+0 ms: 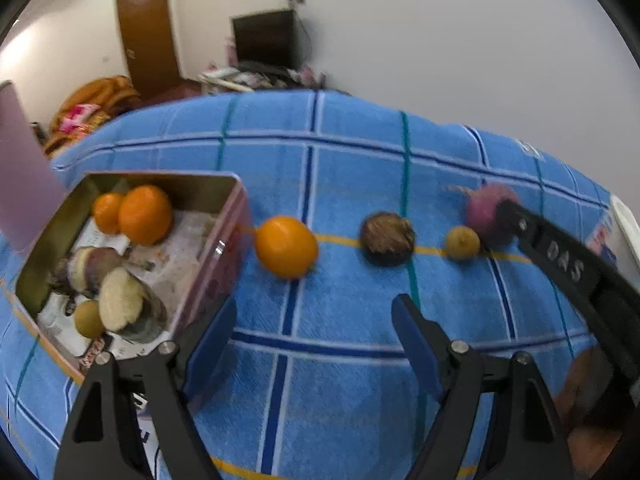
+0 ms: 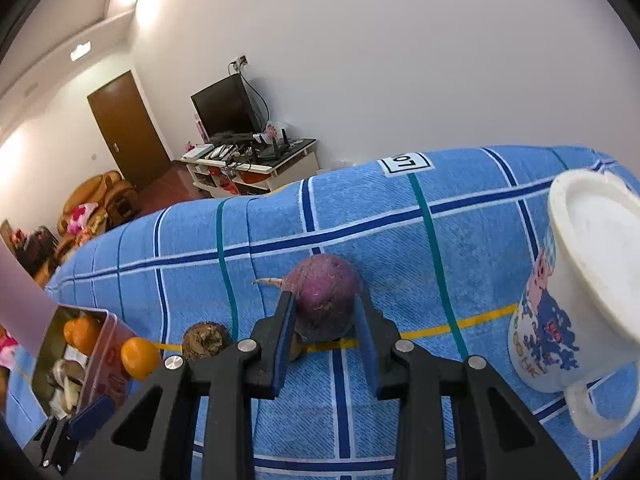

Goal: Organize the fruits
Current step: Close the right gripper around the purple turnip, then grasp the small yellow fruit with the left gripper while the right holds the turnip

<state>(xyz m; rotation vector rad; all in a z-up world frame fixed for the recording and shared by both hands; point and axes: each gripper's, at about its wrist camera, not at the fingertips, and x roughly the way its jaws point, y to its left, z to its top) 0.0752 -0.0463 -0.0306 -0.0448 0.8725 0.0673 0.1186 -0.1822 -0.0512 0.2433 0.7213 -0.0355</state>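
A round purple turnip-like root (image 2: 325, 296) sits on a blue checked cloth (image 2: 400, 240) spread over the desk, and the right gripper (image 2: 325, 322) has closed onto it, one blue pad pressed against each side, with a thin pale root tail poking out to the left. The step in hand appears to be the pick-up of this piece, which has not visibly left the cloth. In the left wrist view, three more pieces lie in a row to its left: a small yellowish fruit (image 1: 463, 242) just beside it, a dark brown rough ball (image 1: 387, 238), and an orange (image 1: 285, 246) nearest an open pink tin (image 1: 224, 256). The tin already holds two oranges (image 1: 134, 213) and several pale and brownish pieces. The left gripper (image 1: 312, 316) hangs empty above the cloth beside the tin, jaws standing wide apart, nothing between them. A white printed mug (image 2: 560, 300) stands well to the right. The next move likely calls for lifting the purple root clear and carrying it left over the row to the tin without knocking the small fruit beside it.
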